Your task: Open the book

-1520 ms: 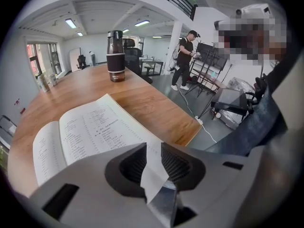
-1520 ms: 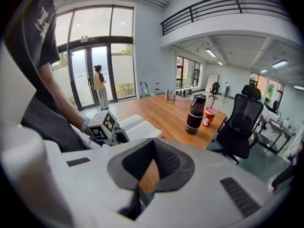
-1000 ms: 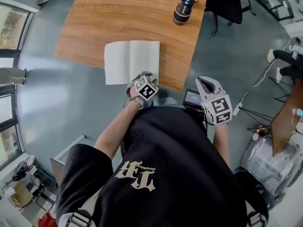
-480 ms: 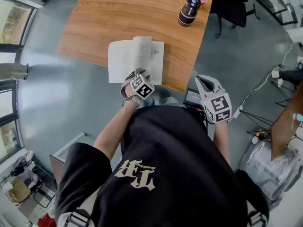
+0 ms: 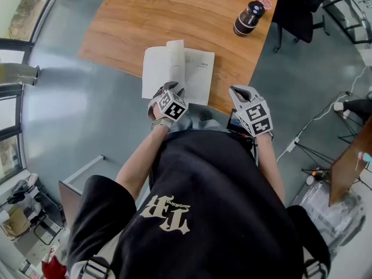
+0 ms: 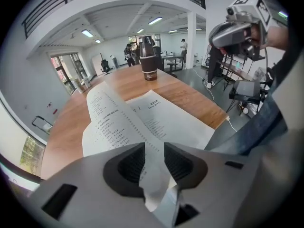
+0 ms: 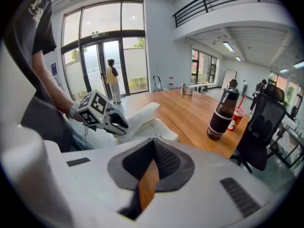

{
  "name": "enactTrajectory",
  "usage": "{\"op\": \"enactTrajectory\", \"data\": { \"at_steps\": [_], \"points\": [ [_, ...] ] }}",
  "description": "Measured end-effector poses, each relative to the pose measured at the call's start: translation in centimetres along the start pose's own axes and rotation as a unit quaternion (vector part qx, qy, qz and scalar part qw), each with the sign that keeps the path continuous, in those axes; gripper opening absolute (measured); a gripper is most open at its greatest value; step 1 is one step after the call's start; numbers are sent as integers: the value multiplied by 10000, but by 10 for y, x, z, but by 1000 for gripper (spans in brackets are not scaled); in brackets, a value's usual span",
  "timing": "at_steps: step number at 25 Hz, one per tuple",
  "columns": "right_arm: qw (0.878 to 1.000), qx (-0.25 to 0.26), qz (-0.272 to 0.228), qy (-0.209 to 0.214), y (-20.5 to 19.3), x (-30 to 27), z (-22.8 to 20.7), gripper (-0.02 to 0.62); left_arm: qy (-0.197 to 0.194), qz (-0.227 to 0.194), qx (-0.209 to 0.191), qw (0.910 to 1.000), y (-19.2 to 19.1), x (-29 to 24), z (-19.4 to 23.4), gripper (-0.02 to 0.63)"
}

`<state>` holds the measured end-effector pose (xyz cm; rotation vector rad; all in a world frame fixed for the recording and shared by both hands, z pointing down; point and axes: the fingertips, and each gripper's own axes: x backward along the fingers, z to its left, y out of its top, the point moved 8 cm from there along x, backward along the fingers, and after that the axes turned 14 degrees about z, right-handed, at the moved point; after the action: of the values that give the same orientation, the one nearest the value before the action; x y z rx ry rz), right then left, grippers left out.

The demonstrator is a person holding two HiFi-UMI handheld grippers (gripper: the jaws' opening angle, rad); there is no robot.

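The book [image 5: 199,77] lies open on the near edge of the wooden table [image 5: 174,16]. My left gripper [image 5: 169,89] is at its near edge, shut on the bottom of one page [image 5: 175,54], which stands up over the spine. In the left gripper view that page [image 6: 114,122] runs up from between the left gripper's [image 6: 154,158] jaws. My right gripper [image 5: 239,92] hovers at the table's near corner, right of the book, shut and holding nothing. In the right gripper view, the right gripper's [image 7: 153,148] tips meet, and the left gripper [image 7: 118,123] sits by the book [image 7: 149,122].
A dark bottle [image 5: 247,18] and a red-lidded cup [image 5: 264,0] stand at the table's far right corner. A black office chair [image 5: 302,4] is beyond that corner. A dark box [image 5: 237,121] sits on the floor by my right hand.
The left gripper has lifted a right-hand page off the flat book and carried it leftward until it stands upright. The right gripper has moved toward the table's corner.
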<state>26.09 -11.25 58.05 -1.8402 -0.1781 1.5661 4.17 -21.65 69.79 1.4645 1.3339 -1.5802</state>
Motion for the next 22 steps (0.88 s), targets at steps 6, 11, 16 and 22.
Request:
{"op": "enactTrajectory", "data": {
  "at_steps": [6, 11, 16, 22],
  "points": [
    [9991, -103, 150, 393, 34, -62, 4, -12, -24, -144, 188, 9997, -10, 11, 11, 127],
    [9949, 110, 628, 779, 48, -114, 28, -12, -43, -293, 396, 9988, -22, 22, 22, 127],
    [9849, 567, 978, 1309, 59, -154, 65, -12, -119, -419, 675, 9968, -37, 36, 32, 127],
    [9711, 1045, 1051, 1870, 83, -186, 104, -12, -190, -546, 927, 9940, -52, 49, 45, 127]
  ]
}}
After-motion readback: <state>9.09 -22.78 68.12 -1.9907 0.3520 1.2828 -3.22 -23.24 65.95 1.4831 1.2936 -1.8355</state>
